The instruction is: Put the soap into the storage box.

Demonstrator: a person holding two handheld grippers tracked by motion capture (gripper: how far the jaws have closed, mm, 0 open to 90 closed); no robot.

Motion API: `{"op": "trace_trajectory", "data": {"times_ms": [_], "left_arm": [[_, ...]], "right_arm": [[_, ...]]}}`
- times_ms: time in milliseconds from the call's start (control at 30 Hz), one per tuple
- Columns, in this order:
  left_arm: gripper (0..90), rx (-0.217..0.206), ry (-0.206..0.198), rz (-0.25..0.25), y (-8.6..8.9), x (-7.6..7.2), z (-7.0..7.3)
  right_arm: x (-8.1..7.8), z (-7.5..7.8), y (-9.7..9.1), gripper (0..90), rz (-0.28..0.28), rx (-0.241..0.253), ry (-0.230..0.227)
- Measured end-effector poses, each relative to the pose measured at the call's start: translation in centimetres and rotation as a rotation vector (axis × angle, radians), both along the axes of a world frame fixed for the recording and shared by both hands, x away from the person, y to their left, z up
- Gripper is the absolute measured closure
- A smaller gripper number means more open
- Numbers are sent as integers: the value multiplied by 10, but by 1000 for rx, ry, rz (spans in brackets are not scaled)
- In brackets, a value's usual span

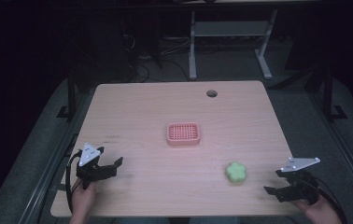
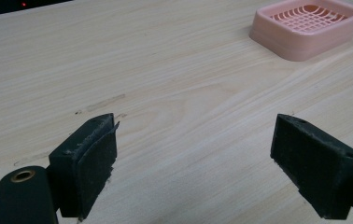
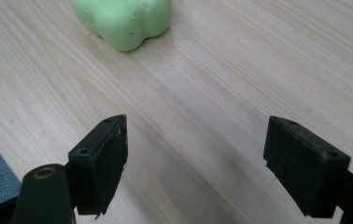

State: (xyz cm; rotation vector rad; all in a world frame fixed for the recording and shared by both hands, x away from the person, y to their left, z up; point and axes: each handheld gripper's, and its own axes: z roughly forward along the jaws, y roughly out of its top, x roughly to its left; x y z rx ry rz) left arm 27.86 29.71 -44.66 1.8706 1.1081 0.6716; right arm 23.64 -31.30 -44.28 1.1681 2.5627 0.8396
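Scene: pale wooden table with two things on it, a pink plastic slatted soap dish around the middle and a lumpy light green flower-shaped soap bar toward the near right.

Left gripper: parked near the front left corner, jaws spread wide, nothing in them. In the left gripper view the dish sits ahead and off to its right, well apart.

Right gripper: near the front right corner, jaws wide too, empty. In the right gripper view the soap bar sits ahead and a bit left of the gap between the jaws, near but not touching.

Who's closer: the right one, easily. The soap lies just beside it, toward the table middle; the left one is way across.

Soap shape: roundish, lobed, no real long axis as far as I can tell, so grip angle probably doesn't matter much.

My guess at the move: right gripper slides forward and a touch left so the jaws straddle the soap, then closes. The dish lies farther back and left of the soap, so that's the likely carry direction.
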Motion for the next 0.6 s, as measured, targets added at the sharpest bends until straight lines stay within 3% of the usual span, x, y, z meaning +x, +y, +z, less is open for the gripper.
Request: {"op": "trace_trajectory", "data": {"times_ms": [233,600], "left_arm": [[143,-2,0,1,1,-1,0],[143,5,-7,2,0,-4,1]], "right_arm": [[1,2,5,213,14,6,-7],[7,12,24,202,63,-31,-3]]}}
